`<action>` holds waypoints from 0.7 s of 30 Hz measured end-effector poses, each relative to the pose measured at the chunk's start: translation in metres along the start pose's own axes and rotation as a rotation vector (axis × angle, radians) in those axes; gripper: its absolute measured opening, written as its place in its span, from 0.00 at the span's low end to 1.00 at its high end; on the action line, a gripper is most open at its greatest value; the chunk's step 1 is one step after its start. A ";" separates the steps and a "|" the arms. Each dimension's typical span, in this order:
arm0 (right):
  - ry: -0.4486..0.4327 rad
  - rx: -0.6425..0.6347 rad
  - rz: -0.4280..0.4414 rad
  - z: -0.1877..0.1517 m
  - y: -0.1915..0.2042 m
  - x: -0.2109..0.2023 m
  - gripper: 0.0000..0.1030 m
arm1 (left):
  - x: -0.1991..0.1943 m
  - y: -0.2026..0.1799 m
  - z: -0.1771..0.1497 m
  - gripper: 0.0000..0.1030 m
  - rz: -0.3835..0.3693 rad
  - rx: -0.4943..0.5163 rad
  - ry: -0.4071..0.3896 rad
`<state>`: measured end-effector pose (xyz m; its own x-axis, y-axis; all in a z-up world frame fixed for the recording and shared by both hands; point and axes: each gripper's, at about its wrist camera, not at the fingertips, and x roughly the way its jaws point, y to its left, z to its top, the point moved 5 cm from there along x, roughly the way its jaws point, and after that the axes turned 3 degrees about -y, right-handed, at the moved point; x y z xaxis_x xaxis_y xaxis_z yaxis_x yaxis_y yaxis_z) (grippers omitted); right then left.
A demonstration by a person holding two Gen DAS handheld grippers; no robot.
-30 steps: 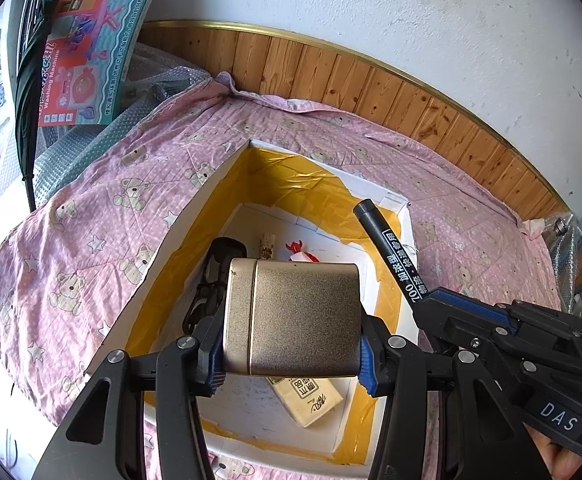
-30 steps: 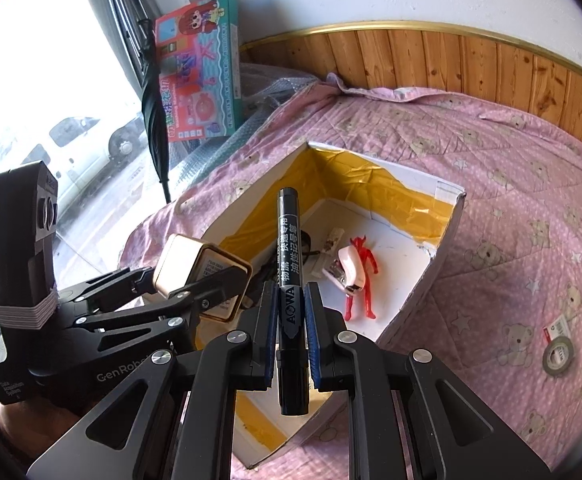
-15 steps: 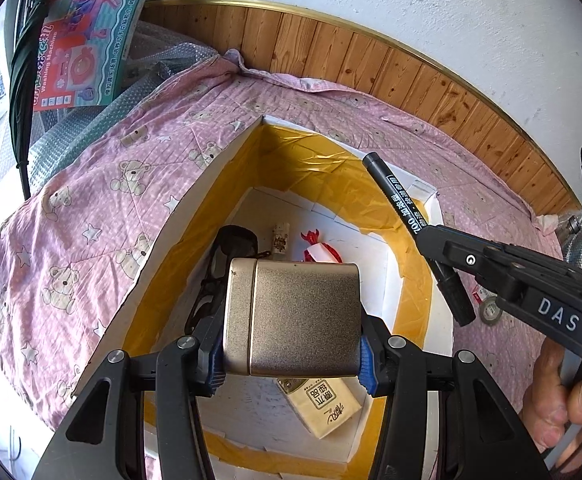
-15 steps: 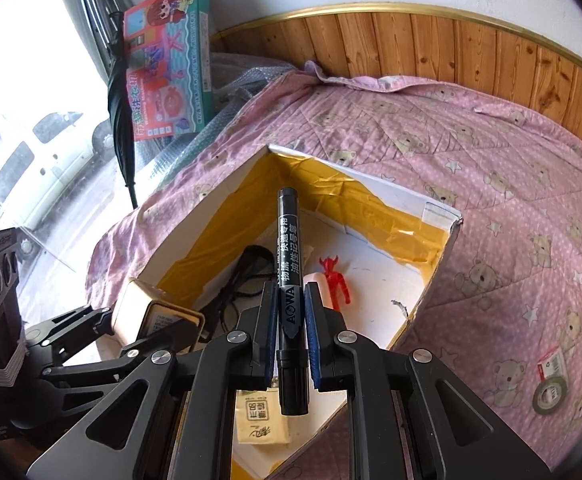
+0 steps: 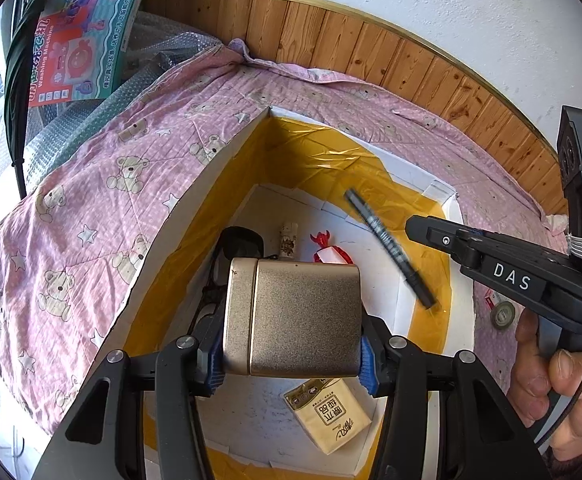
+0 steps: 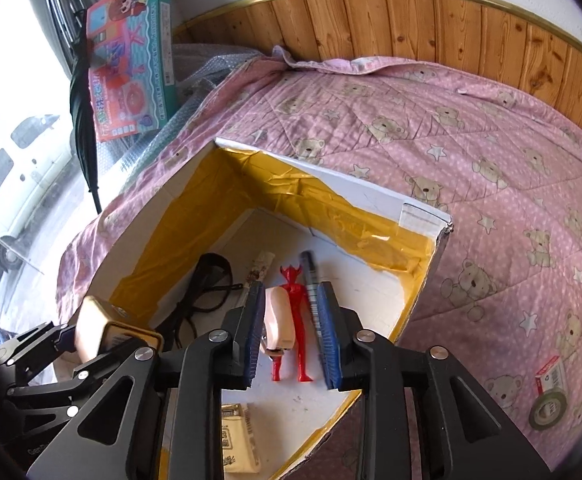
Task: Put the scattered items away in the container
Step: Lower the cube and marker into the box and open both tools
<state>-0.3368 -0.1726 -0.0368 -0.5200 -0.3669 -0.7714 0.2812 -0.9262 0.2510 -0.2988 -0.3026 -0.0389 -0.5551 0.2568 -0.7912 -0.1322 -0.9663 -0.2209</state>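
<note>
left gripper (image 5: 291, 332) – clamps brushed-gold tin (image 5: 295, 316) | right gripper (image 6: 289, 332) – wide, empty | marker (image 5: 391, 246) blurred

Left gripper (image 5: 291, 354) clamped; right gripper (image 6: 291, 334) apparently spread.

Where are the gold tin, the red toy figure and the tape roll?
gold tin (image 5: 305, 318), left wrist view, its broad front face.
red toy figure (image 6: 295, 322), right wrist view, its torso.
tape roll (image 6: 547, 409), right wrist view, its ring.

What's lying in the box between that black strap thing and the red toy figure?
In the right wrist view, a small printed tube-like packet and a cream stapler-like object lie between the black strap and the red toy figure, on the box floor.
</note>
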 end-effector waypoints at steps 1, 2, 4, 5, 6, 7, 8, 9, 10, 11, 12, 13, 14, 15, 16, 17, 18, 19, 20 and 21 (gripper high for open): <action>0.002 0.004 0.005 -0.001 -0.001 0.000 0.29 | 0.001 0.001 0.000 0.51 0.001 -0.004 0.000; 0.002 0.009 0.009 -0.003 -0.002 0.000 0.29 | 0.001 0.002 -0.001 0.51 0.003 -0.006 -0.001; 0.000 0.025 0.018 -0.006 -0.004 -0.001 0.29 | 0.001 0.005 -0.001 0.51 0.003 -0.017 0.000; 0.001 0.029 0.024 -0.008 -0.004 -0.002 0.29 | 0.002 0.007 -0.001 0.51 0.001 -0.024 0.000; 0.002 0.031 0.028 -0.010 -0.003 -0.002 0.29 | 0.002 0.008 -0.001 0.51 0.003 -0.029 0.000; 0.003 0.035 0.031 -0.012 -0.002 -0.003 0.29 | 0.001 0.009 -0.002 0.51 0.003 -0.031 0.000; 0.003 0.036 0.037 -0.013 -0.001 -0.005 0.29 | 0.001 0.009 -0.003 0.51 0.001 -0.031 0.000; 0.003 0.036 0.042 -0.015 0.000 -0.006 0.29 | 0.000 0.008 -0.003 0.51 0.000 -0.030 0.001; 0.001 0.037 0.046 -0.016 0.001 -0.008 0.29 | -0.001 0.007 -0.004 0.51 0.001 -0.029 0.001; 0.000 0.038 0.051 -0.018 0.002 -0.010 0.29 | -0.002 0.006 -0.005 0.51 -0.002 -0.028 0.000; 0.000 0.038 0.056 -0.019 0.004 -0.012 0.29 | -0.003 0.005 -0.006 0.51 -0.004 -0.025 -0.001; -0.001 0.037 0.060 -0.020 0.006 -0.015 0.29 | -0.005 0.003 -0.006 0.51 -0.004 -0.023 -0.002; -0.004 0.038 0.062 -0.021 0.008 -0.017 0.29 | -0.006 0.002 -0.007 0.51 -0.008 -0.020 -0.003; -0.006 0.039 0.066 -0.022 0.010 -0.019 0.29 | -0.008 0.000 -0.008 0.51 -0.010 -0.017 -0.004; -0.007 0.039 0.071 -0.023 0.011 -0.022 0.29 | -0.010 -0.001 -0.008 0.51 -0.011 -0.015 -0.006; -0.006 0.039 0.076 -0.025 0.013 -0.024 0.29 | -0.013 -0.003 -0.009 0.51 -0.012 -0.014 -0.009; -0.007 0.041 0.078 -0.027 0.014 -0.026 0.29 | -0.015 -0.004 -0.010 0.51 -0.015 -0.012 -0.010; -0.008 0.042 0.082 -0.029 0.016 -0.029 0.29 | -0.018 -0.005 -0.011 0.51 -0.017 -0.010 -0.013; -0.008 0.042 0.087 -0.031 0.018 -0.031 0.29 | -0.020 -0.006 -0.011 0.51 -0.017 -0.009 -0.016; -0.009 0.043 0.090 -0.032 0.020 -0.034 0.29 | -0.023 -0.008 -0.012 0.51 -0.020 -0.007 -0.018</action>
<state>-0.2875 -0.1757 -0.0247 -0.5017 -0.4493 -0.7393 0.2921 -0.8923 0.3441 -0.2750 -0.3009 -0.0259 -0.5668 0.2759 -0.7763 -0.1377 -0.9607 -0.2409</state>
